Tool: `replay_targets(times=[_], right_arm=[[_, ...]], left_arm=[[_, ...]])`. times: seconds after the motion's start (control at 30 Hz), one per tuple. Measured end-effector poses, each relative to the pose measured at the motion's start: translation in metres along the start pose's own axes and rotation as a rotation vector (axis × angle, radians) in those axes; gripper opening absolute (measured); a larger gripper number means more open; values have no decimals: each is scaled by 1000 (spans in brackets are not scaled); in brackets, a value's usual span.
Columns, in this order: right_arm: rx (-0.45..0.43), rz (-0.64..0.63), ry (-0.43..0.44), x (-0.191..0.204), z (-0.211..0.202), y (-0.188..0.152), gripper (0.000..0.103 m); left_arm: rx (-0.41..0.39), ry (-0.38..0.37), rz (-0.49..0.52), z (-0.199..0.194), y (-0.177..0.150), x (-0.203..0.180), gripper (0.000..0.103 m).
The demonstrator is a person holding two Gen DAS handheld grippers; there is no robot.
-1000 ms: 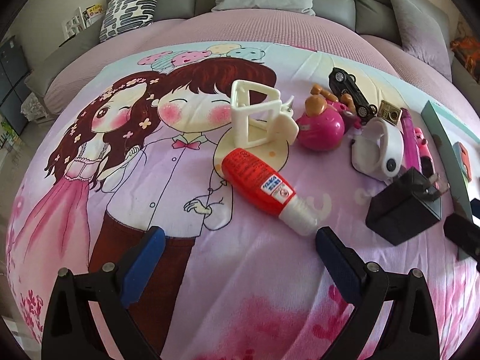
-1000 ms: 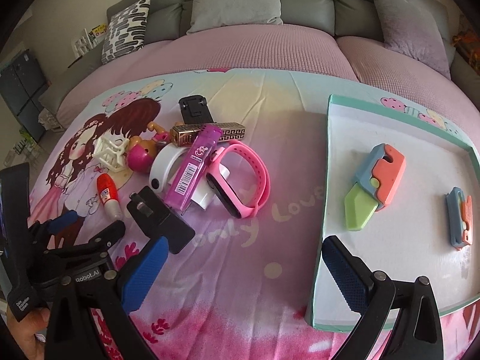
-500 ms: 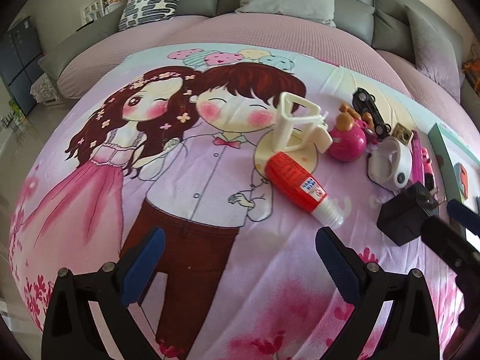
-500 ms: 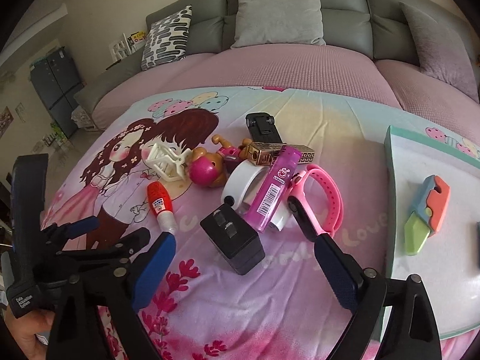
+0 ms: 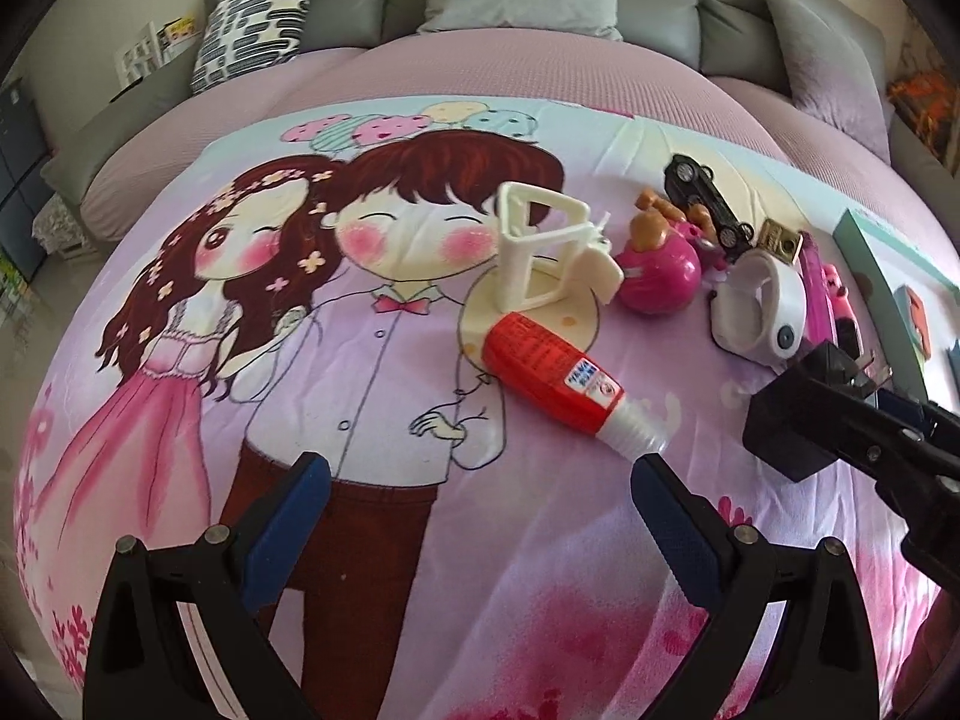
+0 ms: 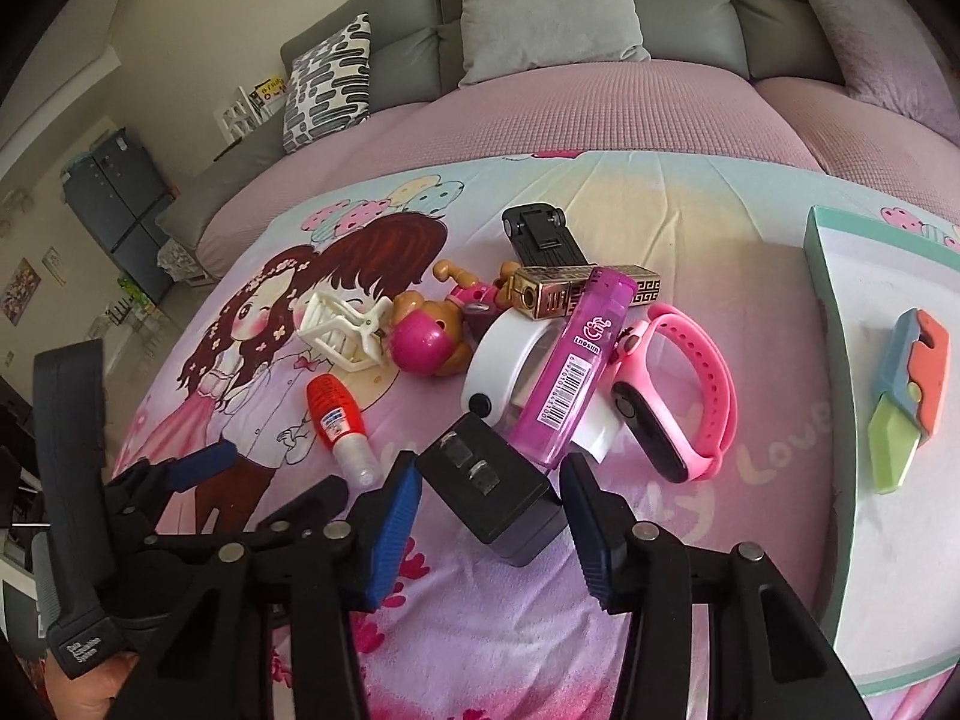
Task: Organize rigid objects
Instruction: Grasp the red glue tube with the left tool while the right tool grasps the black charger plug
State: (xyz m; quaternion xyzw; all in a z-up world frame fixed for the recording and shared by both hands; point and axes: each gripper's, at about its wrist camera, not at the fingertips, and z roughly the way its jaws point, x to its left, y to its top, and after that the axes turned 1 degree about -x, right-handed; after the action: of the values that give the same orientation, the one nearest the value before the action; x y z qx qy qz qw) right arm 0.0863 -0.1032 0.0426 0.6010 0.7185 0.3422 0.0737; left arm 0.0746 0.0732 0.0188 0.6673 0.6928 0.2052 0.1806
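A black plug adapter lies on the cartoon blanket, and my right gripper is open with its blue pads on either side of it, apart from it. The adapter also shows at the right of the left wrist view. Behind it lie a purple lighter, a pink watch, a white ring-shaped item, a gold lighter, a pink ball toy, a black toy car and a white clip. A red glue bottle lies ahead of my open, empty left gripper.
A teal-rimmed white tray at the right holds two folding toy knives. Grey cushions and a patterned pillow line the back of the bed. The bed edge drops to the floor at the left.
My right gripper has moved forward and down over the black adapter, so its pads now flank it. My left gripper has shifted slightly closer to the glue bottle.
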Motion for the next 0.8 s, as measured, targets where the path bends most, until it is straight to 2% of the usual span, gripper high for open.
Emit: replay_targets(times=[0.2,0.47,0.67,0.8], right_arm=[[-3,6,8,-5,-7,2,45],[2,39,-3,-19,-11,4,45],[8,39,-4,-20,-10,5,45],[12,50,3,-22,-10,5,45]], left_arm=[[11,-48,82,13,8,-19,100],[-24,-83,173,25,22,-32,100],[-54,-163,296,28,27,-30,100],[-57,-208,326,31,29,-27,100]])
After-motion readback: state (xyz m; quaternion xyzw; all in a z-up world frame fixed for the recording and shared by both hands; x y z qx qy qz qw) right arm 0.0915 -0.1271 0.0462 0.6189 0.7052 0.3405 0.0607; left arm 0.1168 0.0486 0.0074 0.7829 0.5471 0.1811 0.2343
